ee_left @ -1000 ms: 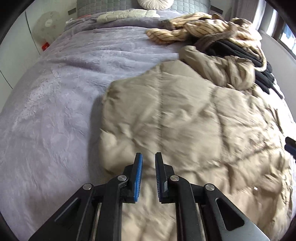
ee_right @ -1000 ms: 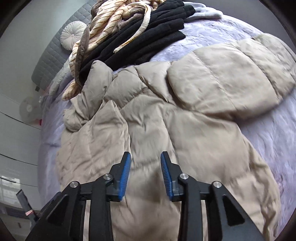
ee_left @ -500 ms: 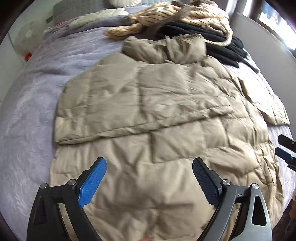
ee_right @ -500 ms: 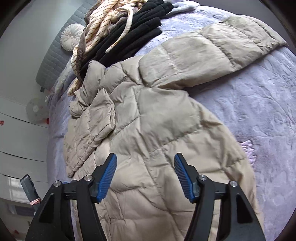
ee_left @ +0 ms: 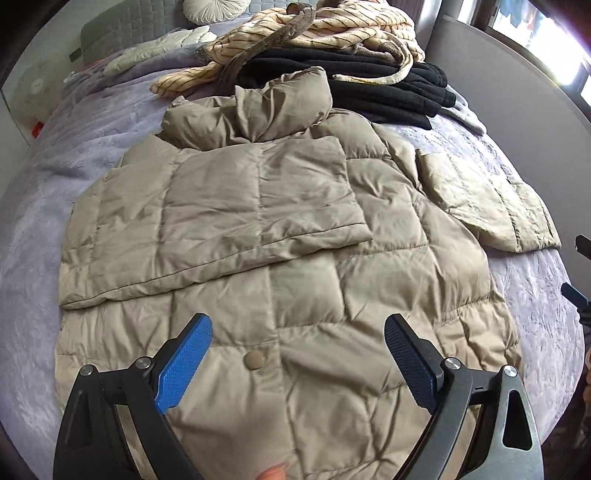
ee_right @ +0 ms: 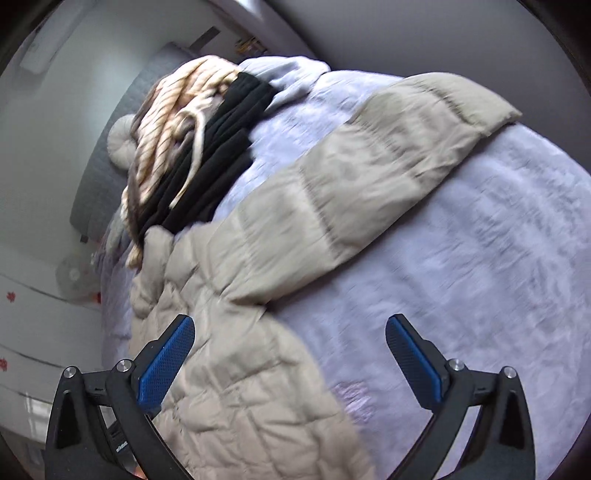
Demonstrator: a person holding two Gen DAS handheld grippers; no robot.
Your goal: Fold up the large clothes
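Observation:
A beige quilted puffer jacket [ee_left: 295, 266] lies flat on the bed, collar [ee_left: 258, 110] at the far end. One sleeve [ee_left: 229, 206] is folded across its chest; the other sleeve [ee_left: 491, 199] lies stretched out to the right. My left gripper [ee_left: 297, 328] hangs wide open above the jacket's lower front, near a button [ee_left: 255, 359], with nothing between its pads. My right gripper [ee_right: 290, 330] is still opening its jaws, which hold nothing, above the jacket's side edge [ee_right: 240, 369] and the bedspread. The outstretched sleeve [ee_right: 351, 173] lies beyond it.
A lilac bedspread [ee_left: 33, 229] covers the bed. Behind the jacket lies a heap of black clothes [ee_left: 388, 96] with a striped tan garment [ee_left: 314, 33] on top. A round pillow [ee_left: 214, 7] and grey headboard [ee_left: 118, 29] stand at the far end. A wall [ee_left: 517, 81] borders the right.
Both grippers went from nearly shut to wide open and drew back from the jacket. The left one slid right to the jacket's middle; the right one swung right over the bedspread.

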